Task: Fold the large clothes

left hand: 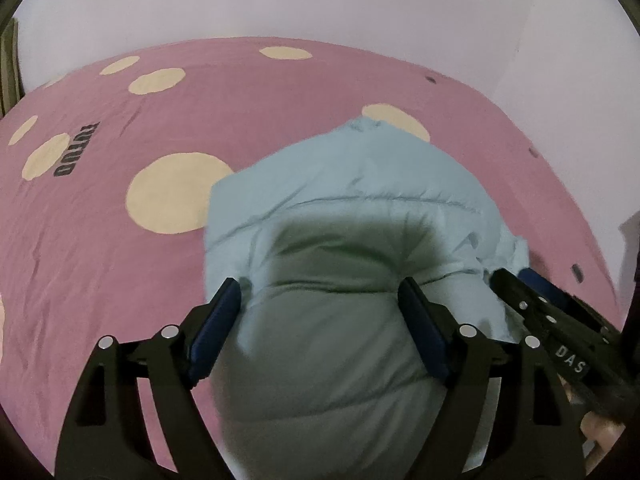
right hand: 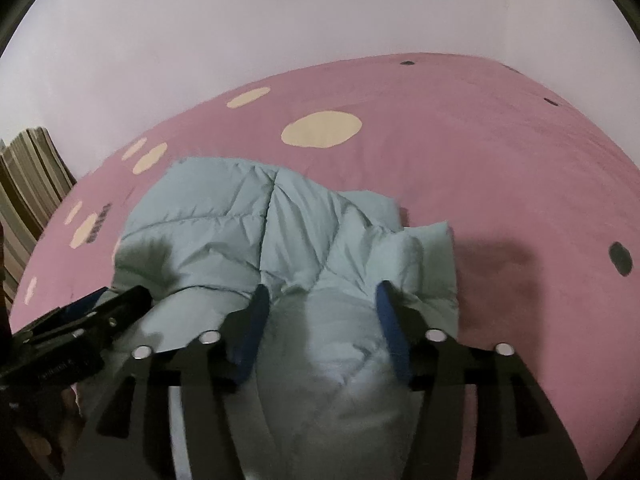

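progress: puffer jacket (left hand: pixel 360 184) lying bundled on bed (left hand: pixel 100 248), folding seeming nearly done | left tool (left hand: pixel 320 304) standing wide, straddling padding | right tool (right hand: pixel 320 300) gaping, gripping nothing | left: tidying, flattening

Left gripper (left hand: pixel 320 300) tilts downward, fingers (left hand: pixel 218 320) spread wide. Right gripper (right hand: pixel 322 304) sits close alongside, angled down too, its blue-padded fingers (right hand: pixel 390 328) parted. A fingertip (left hand: pixel 600 428) shows beneath the right gripper.
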